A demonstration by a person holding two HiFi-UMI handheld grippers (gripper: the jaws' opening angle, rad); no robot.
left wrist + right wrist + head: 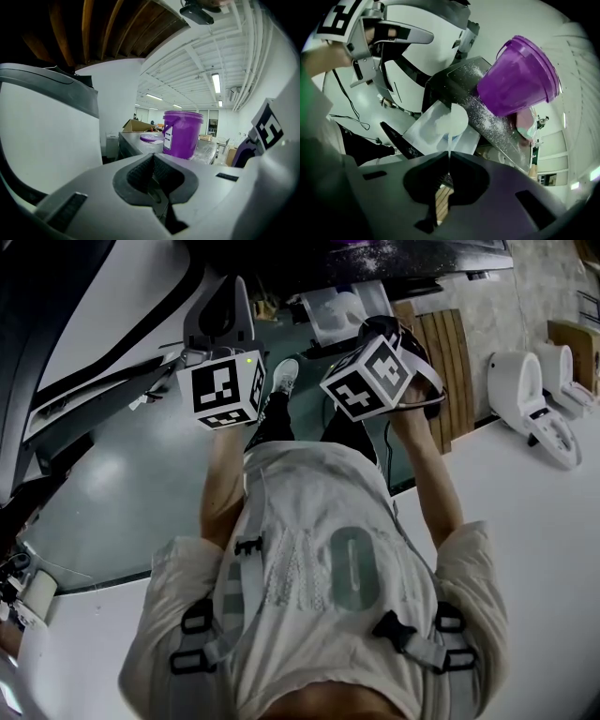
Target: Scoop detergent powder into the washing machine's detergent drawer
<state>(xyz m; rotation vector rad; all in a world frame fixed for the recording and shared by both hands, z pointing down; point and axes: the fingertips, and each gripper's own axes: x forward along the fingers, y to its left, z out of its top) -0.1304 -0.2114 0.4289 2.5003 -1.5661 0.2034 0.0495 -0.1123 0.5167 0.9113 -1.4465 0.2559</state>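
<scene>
My right gripper (446, 159) is shut on the thin white handle of a scoop (453, 120). The scoop's round bowl looks full of white powder and hangs just over the open detergent drawer (425, 132). A purple detergent bucket (518, 77) stands on the washing machine's dark top (465, 77), which is dusted with spilled powder. My left gripper (152, 159) is shut with nothing between its jaws; it faces the bucket (182, 133) and its purple lid (151, 137). In the head view both grippers (223, 324) (382, 334) are held out in front of the person, near the pulled-out drawer (333, 313).
The washing machine's white front and dark door rim (417, 56) fill the left side. A wooden slatted board (448, 362) lies on the floor to the right, and white fixtures (539, 404) stand beyond it. A cable (349, 110) trails over the floor.
</scene>
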